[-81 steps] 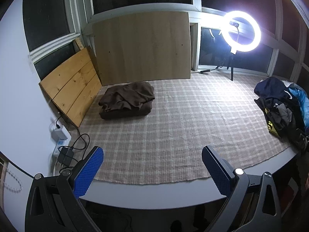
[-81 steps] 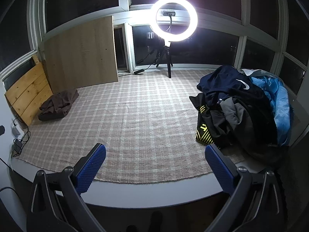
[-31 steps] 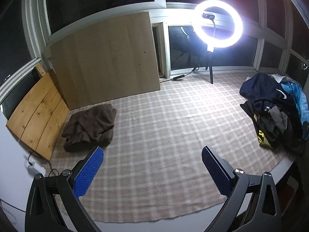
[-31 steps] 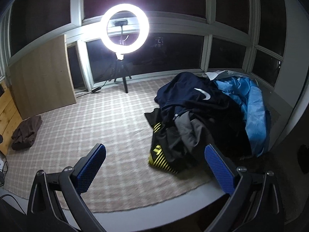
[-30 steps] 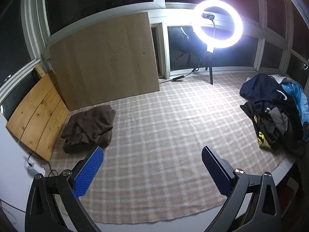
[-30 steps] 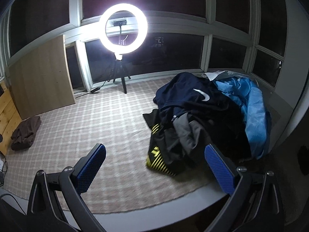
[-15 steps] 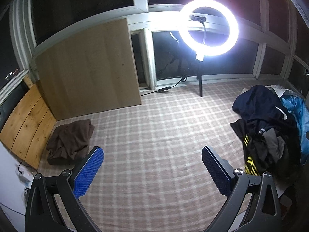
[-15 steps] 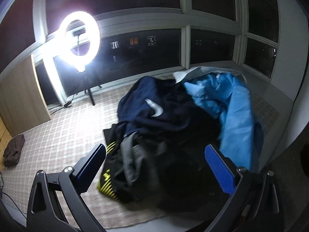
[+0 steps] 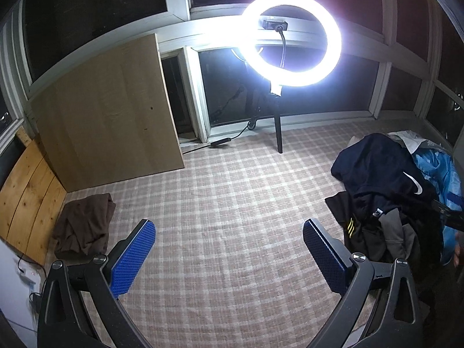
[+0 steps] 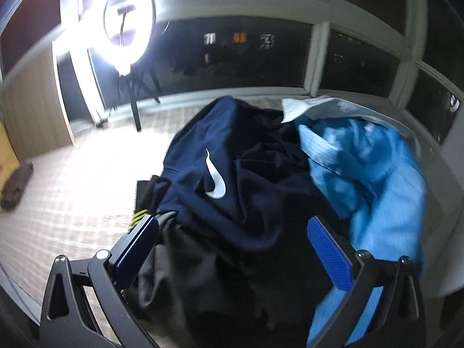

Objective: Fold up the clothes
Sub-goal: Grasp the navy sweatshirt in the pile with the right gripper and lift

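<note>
Blue garment [image 10: 377, 179] motion-blurred — lower folds hidden behind right gripper [image 10: 232, 232].

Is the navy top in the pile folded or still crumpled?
Crumpled. The navy top lies bunched and creased over the pile, its logo askew; no flat folds show.

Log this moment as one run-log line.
phase: reach for pile | right gripper: open, over navy garment | left gripper: open, empty, above plaid mat | folded brown garment: far left

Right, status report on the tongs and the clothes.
Both tongs open, empty. Right tongs over the clothes pile, navy top uppermost. Left tongs above bare checked rug. Nothing blocking.
</note>
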The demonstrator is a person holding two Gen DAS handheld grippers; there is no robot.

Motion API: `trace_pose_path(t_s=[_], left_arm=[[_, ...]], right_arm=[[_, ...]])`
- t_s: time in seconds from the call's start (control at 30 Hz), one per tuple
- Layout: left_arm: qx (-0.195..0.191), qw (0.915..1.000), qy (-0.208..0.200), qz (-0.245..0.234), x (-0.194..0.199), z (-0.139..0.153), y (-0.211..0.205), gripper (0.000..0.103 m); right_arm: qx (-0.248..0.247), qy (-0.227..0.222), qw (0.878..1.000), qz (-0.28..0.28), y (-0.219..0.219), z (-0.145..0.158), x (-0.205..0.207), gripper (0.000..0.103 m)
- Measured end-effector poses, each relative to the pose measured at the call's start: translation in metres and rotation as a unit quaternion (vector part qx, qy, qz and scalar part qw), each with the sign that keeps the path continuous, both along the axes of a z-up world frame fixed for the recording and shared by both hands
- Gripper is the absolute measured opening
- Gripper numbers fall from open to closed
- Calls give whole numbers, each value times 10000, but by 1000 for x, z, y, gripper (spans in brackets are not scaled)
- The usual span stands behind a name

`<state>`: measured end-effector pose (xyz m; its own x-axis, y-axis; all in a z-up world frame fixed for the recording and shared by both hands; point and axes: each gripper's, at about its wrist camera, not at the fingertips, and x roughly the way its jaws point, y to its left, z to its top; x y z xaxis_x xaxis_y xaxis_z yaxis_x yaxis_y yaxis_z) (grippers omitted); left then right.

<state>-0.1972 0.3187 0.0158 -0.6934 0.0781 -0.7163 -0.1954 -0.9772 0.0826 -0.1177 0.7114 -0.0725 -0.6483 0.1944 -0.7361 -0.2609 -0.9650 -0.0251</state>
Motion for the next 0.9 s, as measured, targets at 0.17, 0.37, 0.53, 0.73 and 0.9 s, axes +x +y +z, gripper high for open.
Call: trace_pose_path(t_s=[0.17, 0.37, 0.53, 0.73, 0.9], left_arm=[[-115, 9999, -113, 32, -10, -7, -4, 102], [-162, 9995, -268, 58, -26, -18, -14, 102], [-138, 9995, -289, 35, -39, -22, -20, 102], [-117, 9996, -251, 35, -54, -17, -27, 102], [-26, 9998, -174, 30, -60, -10, -38, 102]], right_arm=[[617, -467, 9965, 314, -4, -29, -46, 103], [799, -604, 9940, 449, 0, -39, -60, 88], [-18, -298, 9991, 315, 27, -18, -56, 26], [-1152, 525, 9919, -24, 60, 26, -47, 10], [-2155, 1218, 9687, -183, 88, 62, -38, 9]])
